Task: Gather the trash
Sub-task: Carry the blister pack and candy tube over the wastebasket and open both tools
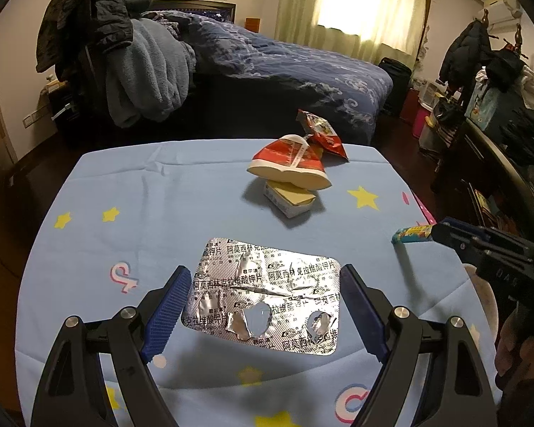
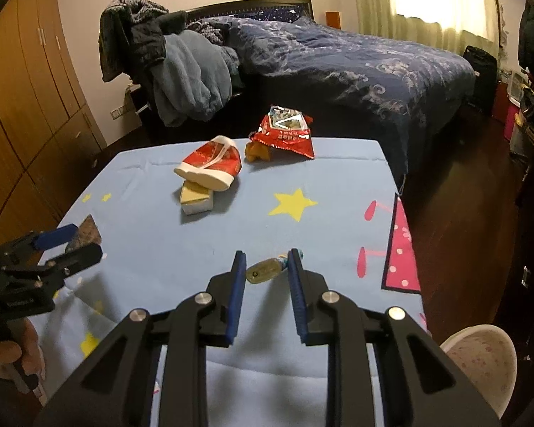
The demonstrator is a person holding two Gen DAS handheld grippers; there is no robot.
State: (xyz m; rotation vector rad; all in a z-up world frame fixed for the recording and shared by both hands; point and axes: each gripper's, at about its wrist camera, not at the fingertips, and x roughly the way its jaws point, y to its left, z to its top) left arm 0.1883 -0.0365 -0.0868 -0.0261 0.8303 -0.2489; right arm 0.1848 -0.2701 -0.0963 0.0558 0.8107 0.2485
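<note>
My left gripper (image 1: 265,274) is shut on a silver empty pill blister sheet (image 1: 267,291), held between both blue pads above the table. My right gripper (image 2: 267,259) is shut on a small crumpled wrapper (image 2: 267,268), which also shows in the left wrist view (image 1: 411,233). On the blue star-print tablecloth (image 2: 302,185) lie a squashed red paper cup (image 2: 210,163) resting on a small white box (image 2: 195,201), and a red snack bag (image 2: 284,133) at the far edge. The same cup (image 1: 290,162), box (image 1: 290,201) and bag (image 1: 322,133) show in the left wrist view.
A white bin (image 2: 480,359) stands at the table's near right corner. A bed with a dark blue quilt (image 2: 356,60) lies beyond the table. A chair piled with clothes (image 2: 174,67) stands at the back left. Wooden wardrobes (image 2: 25,99) line the left wall.
</note>
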